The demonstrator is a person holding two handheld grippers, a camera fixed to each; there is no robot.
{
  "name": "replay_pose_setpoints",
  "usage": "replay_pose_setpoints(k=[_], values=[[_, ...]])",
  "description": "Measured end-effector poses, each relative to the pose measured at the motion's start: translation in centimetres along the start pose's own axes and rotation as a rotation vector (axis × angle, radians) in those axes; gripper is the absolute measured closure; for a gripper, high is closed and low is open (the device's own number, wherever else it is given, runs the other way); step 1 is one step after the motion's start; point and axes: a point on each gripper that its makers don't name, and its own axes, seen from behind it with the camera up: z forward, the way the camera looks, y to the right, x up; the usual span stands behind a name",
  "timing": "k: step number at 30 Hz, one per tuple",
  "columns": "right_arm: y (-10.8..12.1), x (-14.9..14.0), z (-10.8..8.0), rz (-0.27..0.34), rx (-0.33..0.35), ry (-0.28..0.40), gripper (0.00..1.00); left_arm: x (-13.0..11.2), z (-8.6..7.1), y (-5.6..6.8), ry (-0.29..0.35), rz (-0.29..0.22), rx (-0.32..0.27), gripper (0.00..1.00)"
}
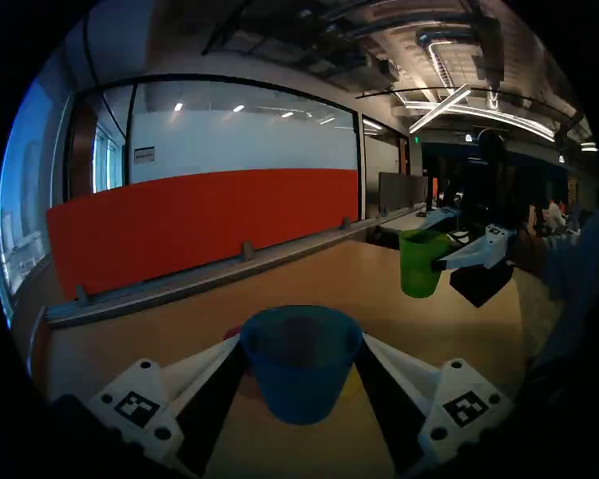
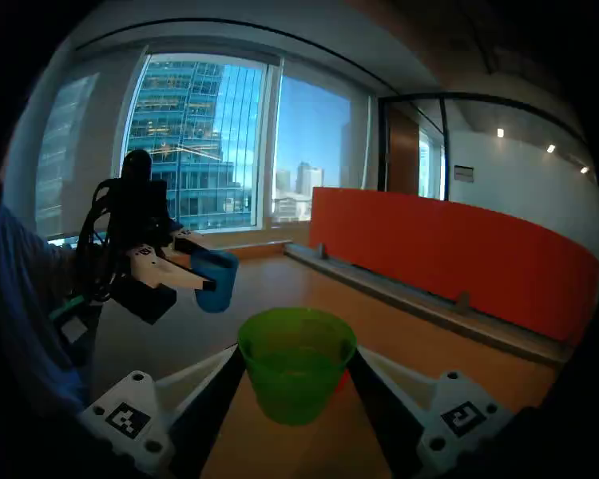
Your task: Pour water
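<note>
Wooden desk (image 1: pixel 180 335) in an open office, backed by an orange partition (image 1: pixel 204 223); tall windows (image 2: pixel 196 152) noted along one side.

- Blue cup (image 1: pixel 302 375) is gripped by the left gripper (image 1: pixel 302 350), a finger pressed against each side. It is held upright and appears raised off the desk.
- Green cup (image 2: pixel 295 375) is clamped in the same way by the right gripper (image 2: pixel 297 355), rim level, also lifted above the wood.
- Both cups are held apart, facing one another across the desk.
- Water cannot be confirmed in either cup. The green one is translucent, but no contents can be made out.

Upright carriage is judged to guard against spilling before the pour. The raised height is judged to let one rim be brought over the other. No tilt is seen, so pouring is judged not yet begun. Which cup is meant to receive cannot be told.
</note>
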Motion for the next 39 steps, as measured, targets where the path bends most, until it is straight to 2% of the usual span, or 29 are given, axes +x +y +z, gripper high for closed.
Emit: replay_pose_setpoints(k=[8,17,29,39], values=[[0.3,-1.4,0.2,0.020,0.023,-0.053,0.09,-2.2,0.9,0.1,-0.071,0.021,-0.010,0.12],[0.7,-3.9,0.6,-0.014,0.034,-0.150,0.09,-4.9,1.7,0.4,-0.152,0.047,-0.039,0.12],[1.2,-7.1,1.5,-0.041,0.048,-0.257,0.09,-9.3,2.8,0.9,-0.298,0.099,-0.089,0.12],[1.5,-9.8,2.0,-0.077,0.061,-0.344,0.09,-12.7,3.5,1.4,-0.401,0.100,-0.129,0.12]])
